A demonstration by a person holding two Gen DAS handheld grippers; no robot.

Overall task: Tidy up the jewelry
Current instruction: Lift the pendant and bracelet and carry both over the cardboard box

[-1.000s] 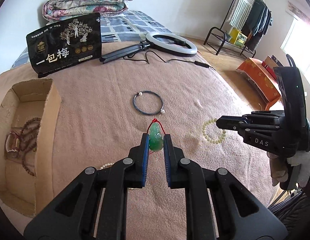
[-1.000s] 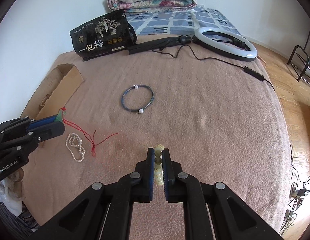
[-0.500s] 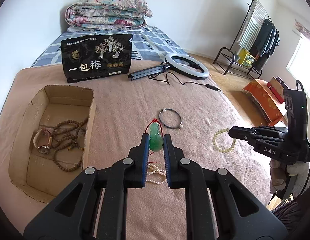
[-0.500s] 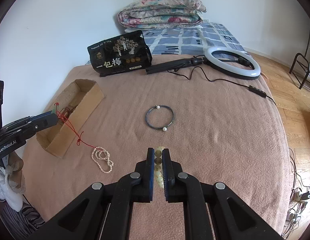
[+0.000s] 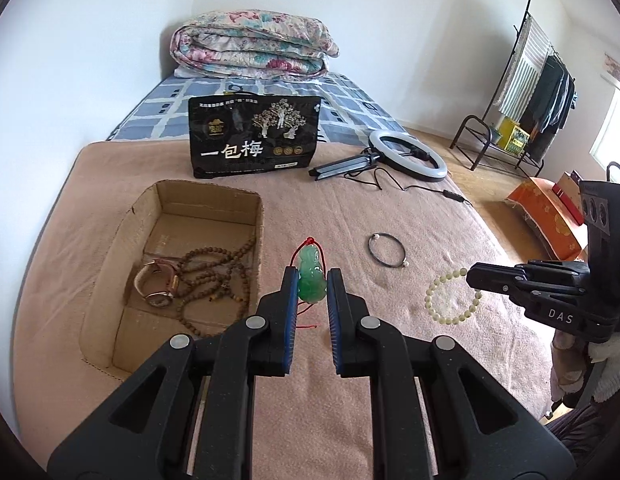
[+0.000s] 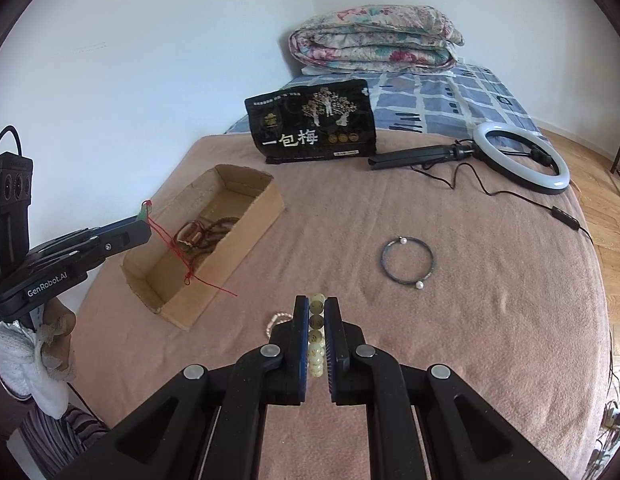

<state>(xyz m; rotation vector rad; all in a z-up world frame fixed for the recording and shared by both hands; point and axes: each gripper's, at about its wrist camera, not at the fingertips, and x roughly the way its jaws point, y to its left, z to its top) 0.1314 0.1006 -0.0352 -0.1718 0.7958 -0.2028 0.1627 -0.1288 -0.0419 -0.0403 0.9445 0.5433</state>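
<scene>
Jade pendant (image 5: 311,276) & bead bracelet (image 5: 453,298) airborne.

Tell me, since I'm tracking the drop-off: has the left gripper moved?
Yes. The left gripper, shut on the green pendant, rose and swung toward the cardboard box.

Black snack bag (image 5: 255,142), ring light (image 5: 407,155), folded quilt (image 5: 252,45).

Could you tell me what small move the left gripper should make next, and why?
Probably carry the left gripper a little leftward over the cardboard box: it is shut on the jade pendant, which hangs just right of the box wall.
</scene>
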